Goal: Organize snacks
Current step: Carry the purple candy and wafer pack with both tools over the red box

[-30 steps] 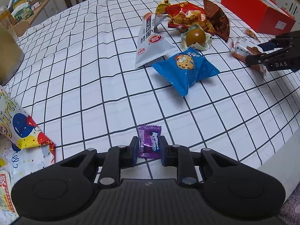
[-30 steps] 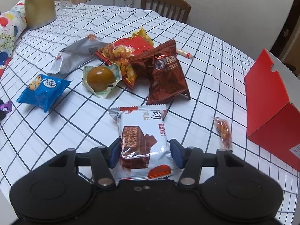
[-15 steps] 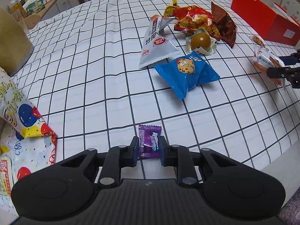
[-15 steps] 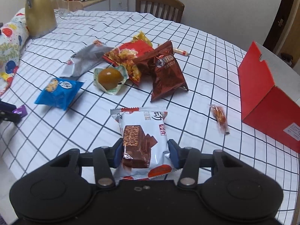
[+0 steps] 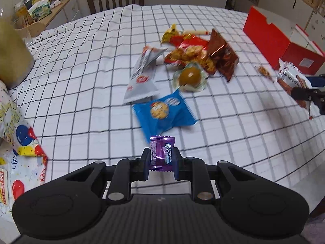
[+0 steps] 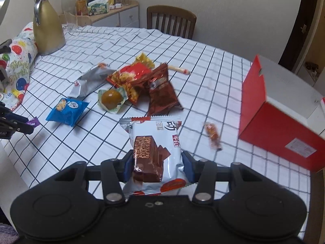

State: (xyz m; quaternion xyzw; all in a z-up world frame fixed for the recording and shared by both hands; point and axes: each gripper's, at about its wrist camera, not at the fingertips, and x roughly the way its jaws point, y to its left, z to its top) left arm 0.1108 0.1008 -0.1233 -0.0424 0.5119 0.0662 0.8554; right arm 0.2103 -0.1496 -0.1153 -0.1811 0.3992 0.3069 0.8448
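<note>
At lower centre of each wrist view, my left gripper (image 5: 161, 163) pinches a small purple foil candy (image 5: 161, 153) and my right gripper (image 6: 156, 167) a white chocolate-wafer packet (image 6: 155, 152), both raised off the checked tablecloth (image 5: 81, 77), likely for sorting into separate places.

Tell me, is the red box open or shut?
Open. The red box shows its flap raised and the pale inside exposed; contents cannot be seen.

"happy birthday" shows on the balloon gift bag (image 6: 19, 69); snack lettering stays unreadable.
</note>
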